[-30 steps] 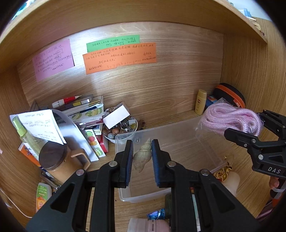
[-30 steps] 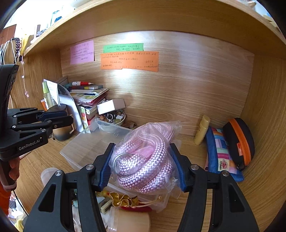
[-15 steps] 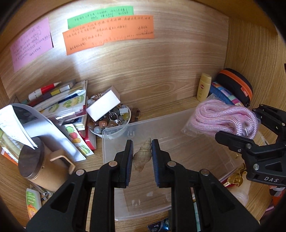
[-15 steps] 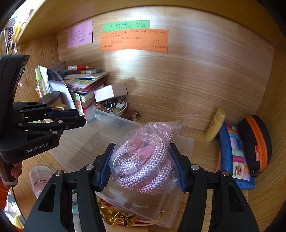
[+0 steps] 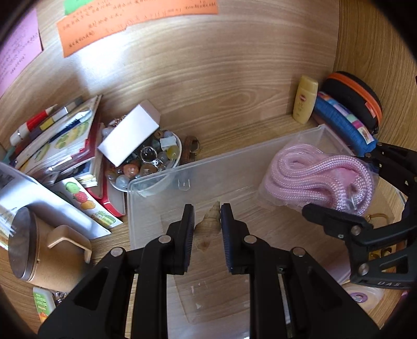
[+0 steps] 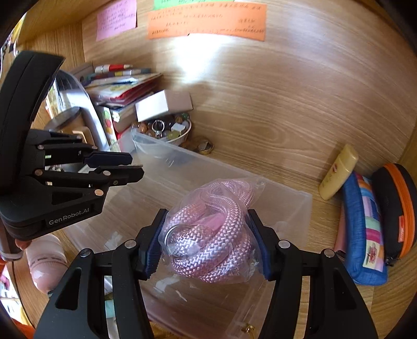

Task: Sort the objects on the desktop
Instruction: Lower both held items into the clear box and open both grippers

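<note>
Clear plastic bin [image 5: 156,206] sits on the wooden table [image 5: 247,125], long side toward the back wall. Left tongs [image 5: 207,229] are over the bin's left half, clenched on a tan spiral seashell [image 5: 208,224]; the shell's pointed tip sticks up past the blue pads [image 5: 188,229]. From the right wrist view the left tongs [image 6: 130,167] appear side-on above the bin's left end [image 6: 146,148]; the shell is not visible there.

Right tongs [image 6: 207,242] are clenched on a bagged coil of pink rope [image 6: 213,234], metal ring visible on the coil's left side. From the left wrist view the rope bag [image 5: 318,177] is at the bin's right end, with the right tongs [image 5: 359,198] coming in from the right. Cannot tell whether the bag touches the bin floor.

Surroundings:
- Bowl of beads and trinkets [image 5: 148,167] just behind the bin's left corner, a small white box [image 5: 129,138] lying across it.
- Stack of books [image 5: 60,146] to the left of the bowl.
- Brown mug with dark lid [image 5: 34,247] at front left.
- Yellow bottle [image 5: 305,103] against the back wall, right side.
- Blue patchwork pouch [image 6: 365,229] and black case with orange zip [image 6: 396,206] beside the bottle.
- Orange note [image 6: 206,22] and pink note [image 6: 116,18] stuck on the back wall.
</note>
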